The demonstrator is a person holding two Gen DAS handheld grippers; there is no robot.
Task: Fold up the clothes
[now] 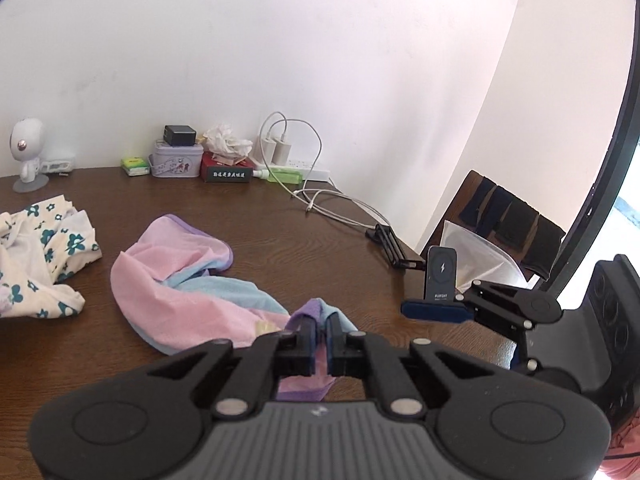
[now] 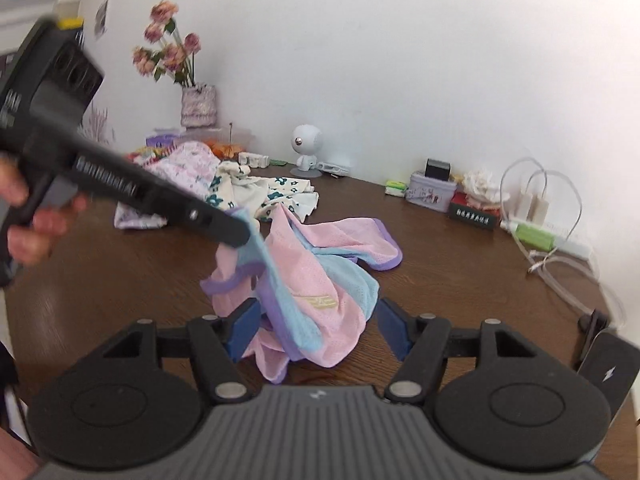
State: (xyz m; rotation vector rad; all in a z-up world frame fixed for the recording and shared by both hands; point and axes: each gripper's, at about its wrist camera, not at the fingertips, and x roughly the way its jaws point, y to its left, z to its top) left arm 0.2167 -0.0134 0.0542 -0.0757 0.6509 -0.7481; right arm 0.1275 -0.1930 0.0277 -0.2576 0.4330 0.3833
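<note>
A pink, light-blue and purple mesh garment [image 1: 176,280] lies crumpled on the brown table [image 1: 280,232]. My left gripper [image 1: 320,334] is shut on its purple-and-blue edge and holds that edge up off the table. In the right wrist view the left gripper [image 2: 239,235] comes in from the upper left, pinching the same edge of the garment [image 2: 320,276]. My right gripper [image 2: 319,330] is open; its blue pads [image 2: 245,328] stand either side of the garment's near folds without pressing on them. A white garment with teal flowers [image 1: 44,248] lies further left.
Along the wall stand a white robot figurine [image 1: 28,152], a tin box [image 1: 176,158], a red box [image 1: 228,170] and a power strip with chargers and cables [image 1: 296,160]. A charger stand [image 1: 442,276] and a chair [image 1: 508,220] are at the right. A flower vase [image 2: 199,106] stands far left.
</note>
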